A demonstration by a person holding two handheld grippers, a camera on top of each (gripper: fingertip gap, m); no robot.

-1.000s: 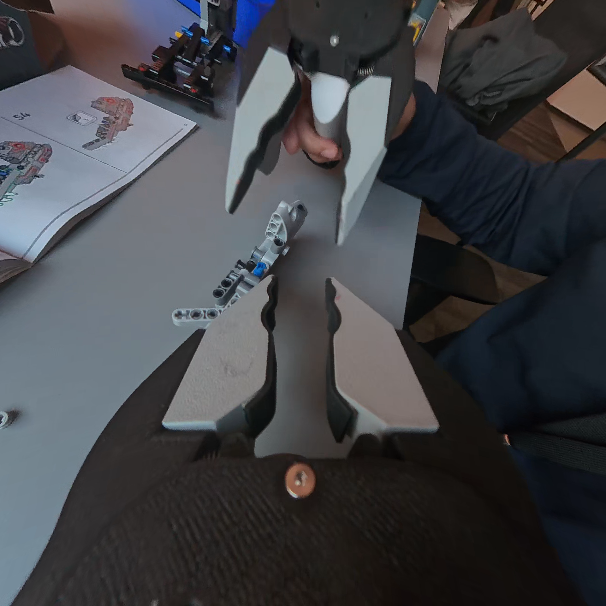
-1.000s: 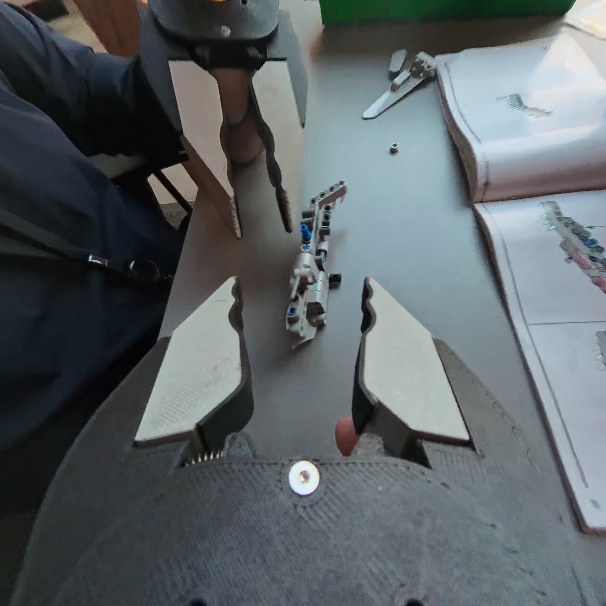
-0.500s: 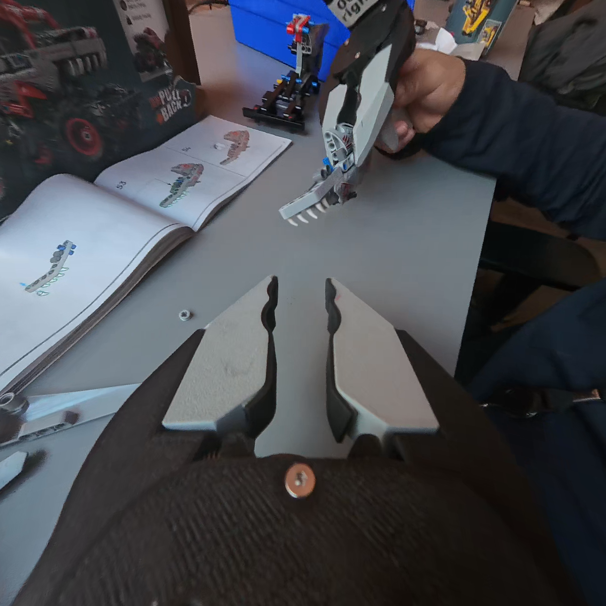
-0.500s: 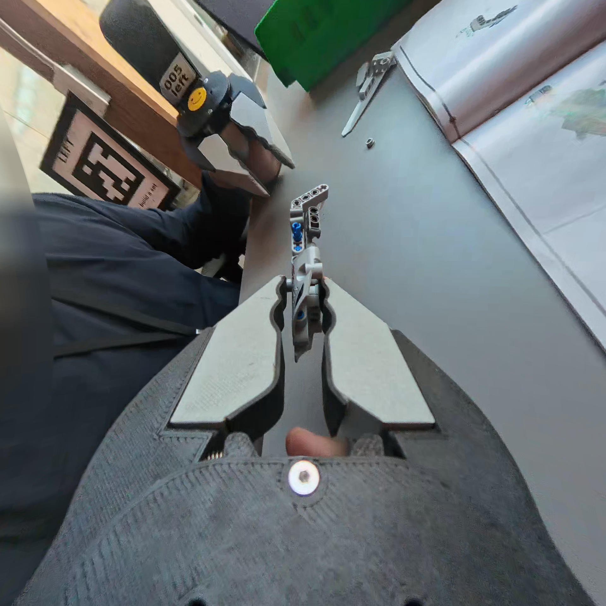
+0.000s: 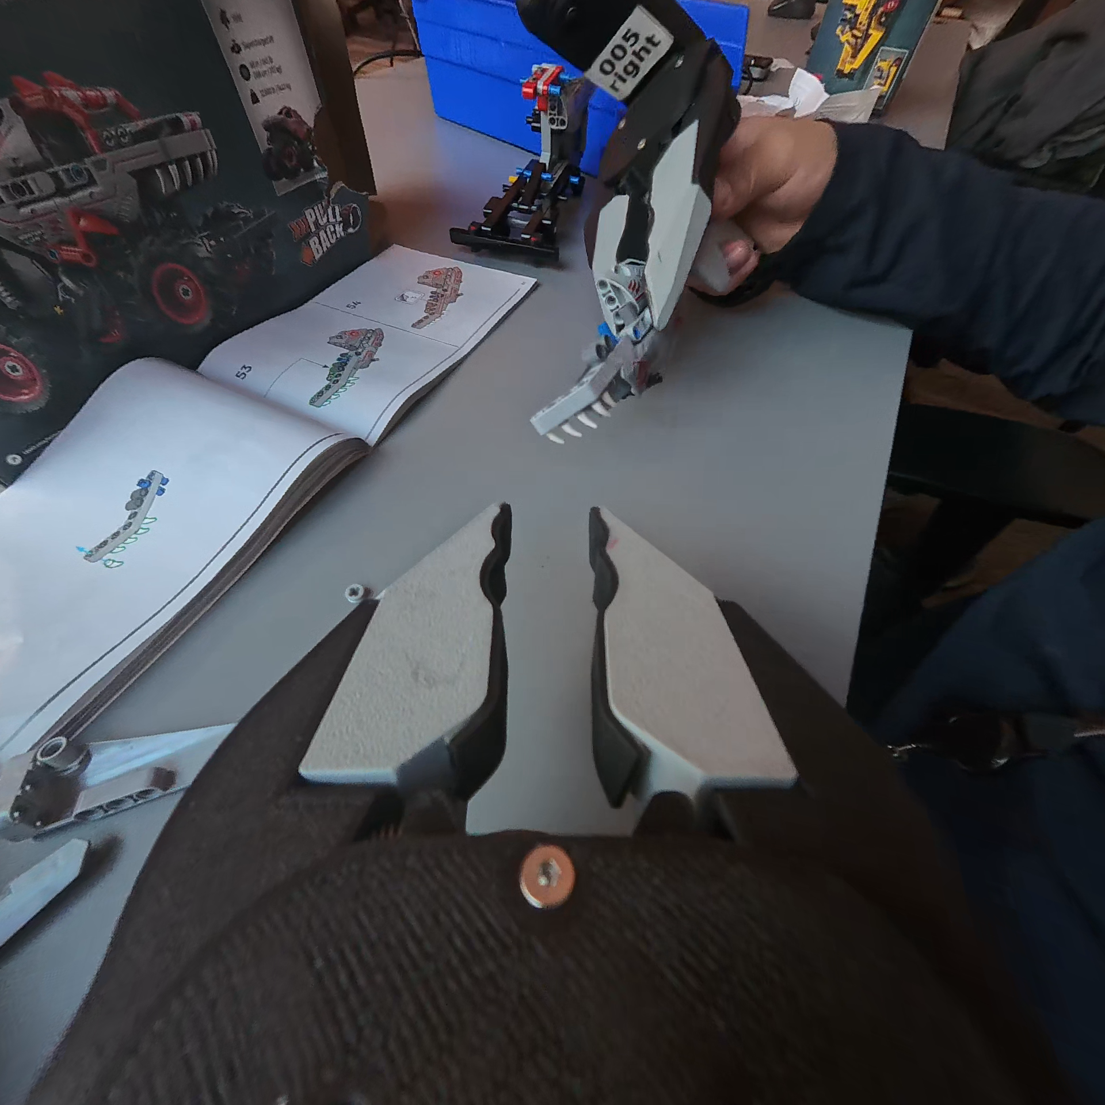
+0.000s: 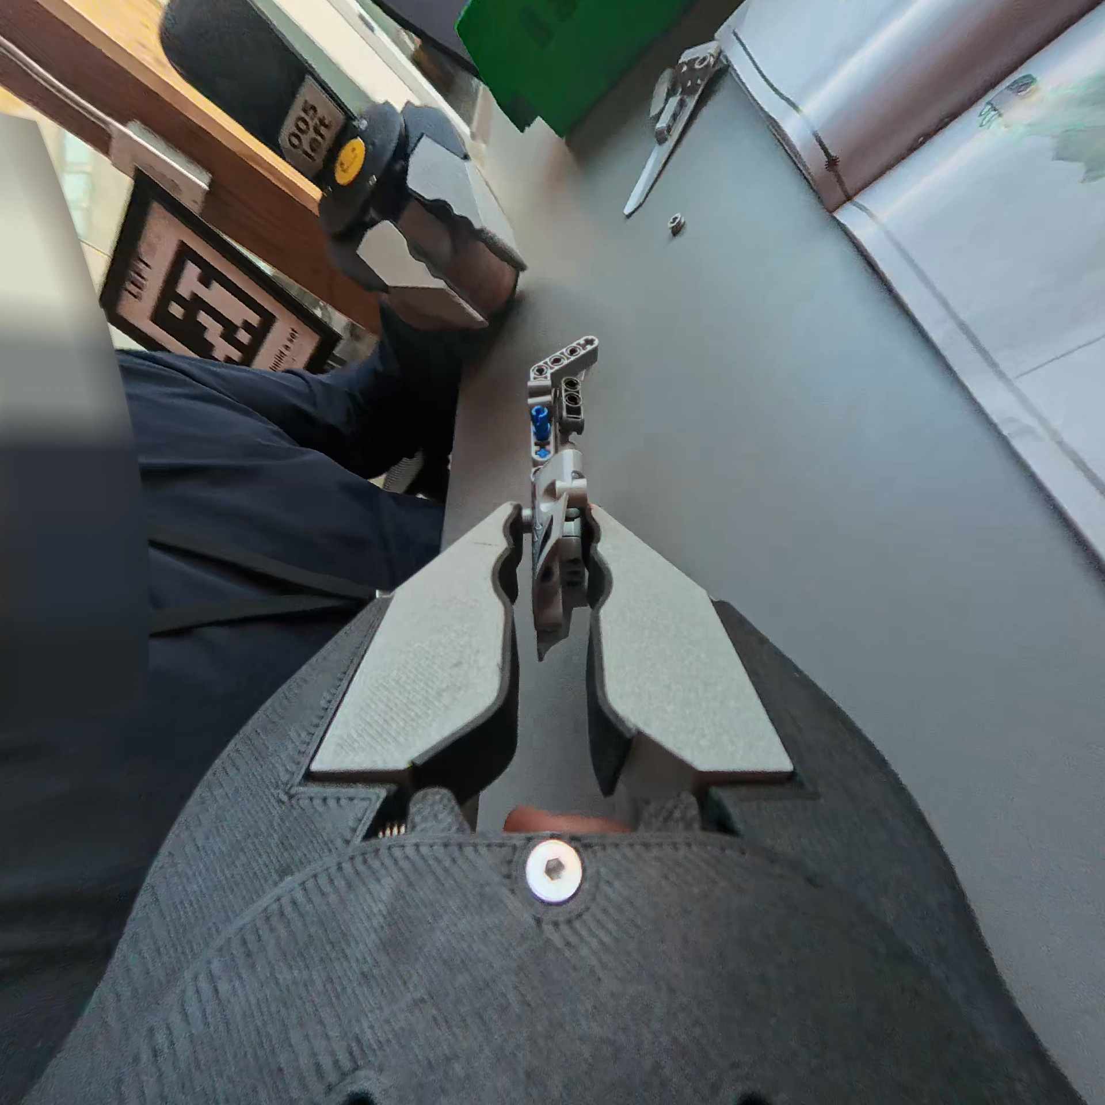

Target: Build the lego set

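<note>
A grey lego jaw assembly [image 5: 598, 382] with white teeth and blue pins hangs above the grey table [image 5: 717, 508]. My right gripper [image 6: 553, 514] is shut on its rear end, and the rest [image 6: 559, 418] sticks out forward. The same gripper shows in the left wrist view [image 5: 634, 305], held by a hand, tilted down. My left gripper [image 5: 549, 514] is empty with a narrow gap between its fingers, low over the table and well short of the assembly. It shows far off in the right wrist view [image 6: 442, 281].
An open instruction booklet [image 5: 239, 478] lies at the left, the set's box [image 5: 119, 179] behind it. A black chassis [image 5: 532, 203] stands before a blue bin [image 5: 478, 89]. A small grey bush [image 5: 354, 592] and a grey panel piece [image 5: 89, 777] lie nearby. The table edge [image 5: 867, 538] is at the right. The gap from one gripper's tips to the other's is roughly 12 centimeters. The grey panel piece [image 5: 89, 777] is closer to my left gripper, around 15 centimeters from its tips; the right tips are 25 centimeters off. My right wrist view [image 6: 696, 95] looks at it from another angle.
A second ago the assembly lay on the table between my open right fingers. The right gripper shut on it and lifted it. The left gripper drew back and kept its gap.
</note>
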